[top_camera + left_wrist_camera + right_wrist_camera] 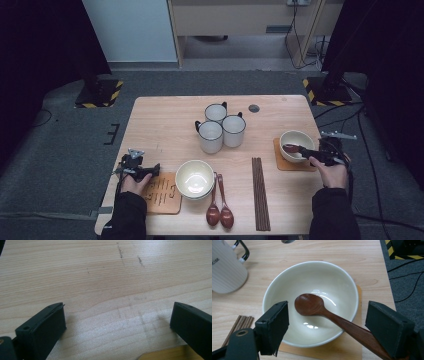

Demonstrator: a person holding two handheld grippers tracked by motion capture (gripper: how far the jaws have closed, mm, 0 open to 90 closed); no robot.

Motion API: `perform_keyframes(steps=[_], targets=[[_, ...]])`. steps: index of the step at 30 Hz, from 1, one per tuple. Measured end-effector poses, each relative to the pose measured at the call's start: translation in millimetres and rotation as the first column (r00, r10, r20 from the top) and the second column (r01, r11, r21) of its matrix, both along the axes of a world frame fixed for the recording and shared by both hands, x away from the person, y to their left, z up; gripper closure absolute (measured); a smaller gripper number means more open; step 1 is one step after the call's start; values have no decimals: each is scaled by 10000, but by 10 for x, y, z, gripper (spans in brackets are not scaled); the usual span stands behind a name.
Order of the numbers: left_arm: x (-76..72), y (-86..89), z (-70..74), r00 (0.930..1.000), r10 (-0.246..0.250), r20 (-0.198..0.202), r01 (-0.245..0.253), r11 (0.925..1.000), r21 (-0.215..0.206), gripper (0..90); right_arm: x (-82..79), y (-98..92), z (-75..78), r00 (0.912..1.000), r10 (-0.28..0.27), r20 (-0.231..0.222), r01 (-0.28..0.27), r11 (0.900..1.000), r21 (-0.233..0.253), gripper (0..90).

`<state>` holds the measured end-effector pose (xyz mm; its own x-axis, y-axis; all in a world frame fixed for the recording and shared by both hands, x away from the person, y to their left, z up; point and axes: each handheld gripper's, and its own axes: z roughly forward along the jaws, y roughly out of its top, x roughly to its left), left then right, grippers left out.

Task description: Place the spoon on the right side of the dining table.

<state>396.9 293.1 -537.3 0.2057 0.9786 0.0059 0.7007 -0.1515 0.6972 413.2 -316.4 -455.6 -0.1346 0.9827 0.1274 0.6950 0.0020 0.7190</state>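
Two grippers are held above a light wooden table (165, 120). The right gripper (329, 322) is positioned at the near edge of a cream bowl (329, 280), which is seated on a tan coaster (342, 350) near the right edge of the table. A dark wooden spoon (312, 305) is laid in this bowl: its scoop rests inside, and its handle is run over the near rim and down toward the right-hand jaw. The jaws of the right gripper are set wide apart on either side of the spoon; whether the handle is touched by the right-hand jaw cannot be told, since the handle passes behind it.

The left gripper (117, 325) is held low over bare table surface at the near left, just beside a slotted wooden coaster (161, 192). Its jaws are spread wide, and nothing is held between them.

A second cream bowl (194, 178) is seen near the front centre, overlapping the right edge of the slotted coaster. Two more wooden spoons (220, 210) are laid side by side just right of it, and a bundle of dark chopsticks (260, 192) is laid further right. Three white mugs (220, 127) with black handles are grouped at the table's centre.
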Motion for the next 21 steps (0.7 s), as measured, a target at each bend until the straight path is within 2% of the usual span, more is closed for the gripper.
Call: perform_keyframes(steps=[13, 21], targets=[[0, 0, 0, 10000, 0, -1, 0, 10000, 0, 0, -123, 33, 19, 9998, 108, -159, -105, 9998, 187, 187], [0, 0, 0, 10000, 1, 0, -1, 10000, -1, 0, -191, 56, 36, 9996, 242, -173, -240, 9996, 124, 186]])
